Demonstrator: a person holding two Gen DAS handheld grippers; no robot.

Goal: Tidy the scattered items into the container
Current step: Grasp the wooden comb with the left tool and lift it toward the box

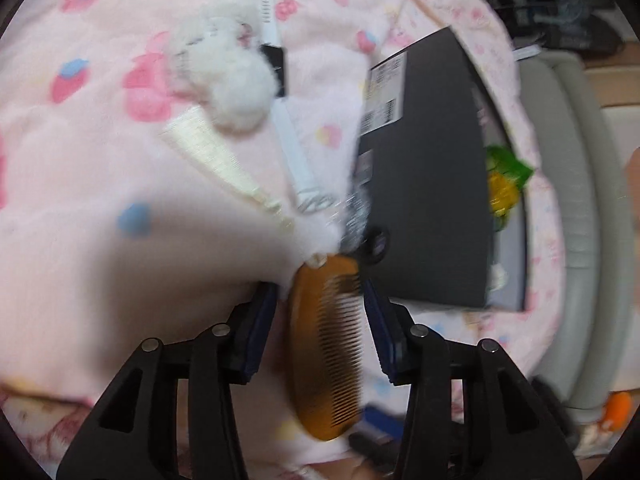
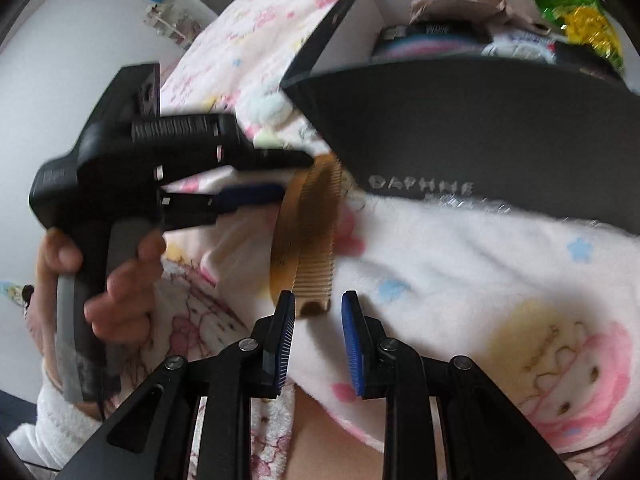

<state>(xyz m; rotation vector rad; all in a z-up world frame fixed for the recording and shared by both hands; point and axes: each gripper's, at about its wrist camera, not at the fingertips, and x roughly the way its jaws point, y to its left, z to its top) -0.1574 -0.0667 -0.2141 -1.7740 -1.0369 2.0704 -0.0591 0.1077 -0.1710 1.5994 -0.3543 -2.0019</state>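
Hanging between my left gripper's (image 1: 320, 292) spread pads, an amber comb (image 1: 326, 344) with fine, close teeth seems loose; motion blur leaves me unsure whether either pad still touches it. It sits just beside the black box (image 2: 460, 128), over the pink cartoon blanket (image 1: 80, 160). My right gripper (image 2: 318, 304) stands apart with nothing in it. Inside the box lie a green and yellow wrapper (image 2: 580, 16), crumpled brown paper (image 2: 460, 0) and some blurred packets.
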